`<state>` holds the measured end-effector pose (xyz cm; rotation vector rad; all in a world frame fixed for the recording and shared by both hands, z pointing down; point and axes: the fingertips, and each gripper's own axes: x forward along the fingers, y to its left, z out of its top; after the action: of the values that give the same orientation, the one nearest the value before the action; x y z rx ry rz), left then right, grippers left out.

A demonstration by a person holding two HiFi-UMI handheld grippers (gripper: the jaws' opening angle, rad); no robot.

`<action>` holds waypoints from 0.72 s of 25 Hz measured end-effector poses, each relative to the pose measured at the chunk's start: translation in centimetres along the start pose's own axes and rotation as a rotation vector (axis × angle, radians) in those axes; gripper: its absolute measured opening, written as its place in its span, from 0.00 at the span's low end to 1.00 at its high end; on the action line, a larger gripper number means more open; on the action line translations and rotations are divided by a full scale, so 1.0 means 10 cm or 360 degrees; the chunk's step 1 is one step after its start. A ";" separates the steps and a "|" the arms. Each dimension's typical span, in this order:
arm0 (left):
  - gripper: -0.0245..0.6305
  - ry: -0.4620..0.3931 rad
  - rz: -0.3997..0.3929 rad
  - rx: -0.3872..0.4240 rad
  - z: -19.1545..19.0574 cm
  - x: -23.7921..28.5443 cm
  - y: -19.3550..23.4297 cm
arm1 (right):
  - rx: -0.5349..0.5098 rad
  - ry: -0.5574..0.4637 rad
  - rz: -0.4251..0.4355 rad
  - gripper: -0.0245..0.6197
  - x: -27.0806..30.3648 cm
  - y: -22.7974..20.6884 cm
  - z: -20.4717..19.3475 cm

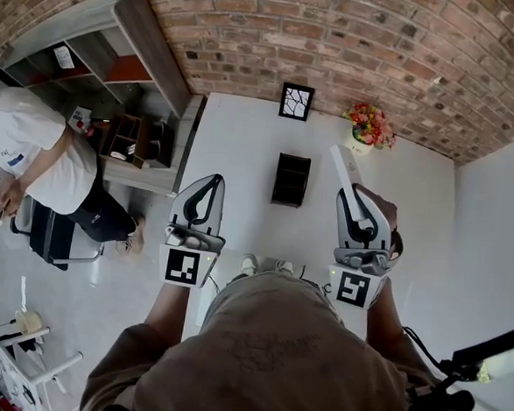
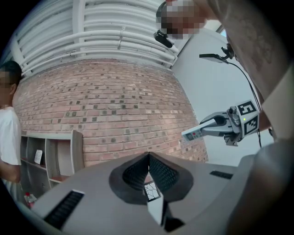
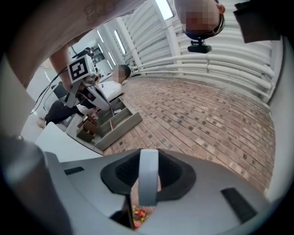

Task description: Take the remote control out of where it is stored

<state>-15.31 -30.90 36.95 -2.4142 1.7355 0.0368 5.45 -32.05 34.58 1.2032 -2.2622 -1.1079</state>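
Left gripper (image 1: 211, 181) closed (fingers (image 2: 137, 172) touching), right gripper (image 1: 355, 195) clamped, level.

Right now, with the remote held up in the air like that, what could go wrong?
1. The right gripper pinches the remote control near one end, and a long part sticks out past the jaws. It could tilt, slip and drop onto the white table.
2. The flowers stand just beyond the remote in the head view, so a swing forward might knock them over.
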 end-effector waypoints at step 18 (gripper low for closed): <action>0.06 0.0017 -0.0007 -0.0051 -0.11 -0.06 -0.02 | 0.0166 0.0012 -0.0005 0.18 -0.24 0.12 -0.19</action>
<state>-15.38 -30.41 38.11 -2.4451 1.7470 0.0518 7.38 -30.62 36.81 1.2485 -2.3390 -0.9955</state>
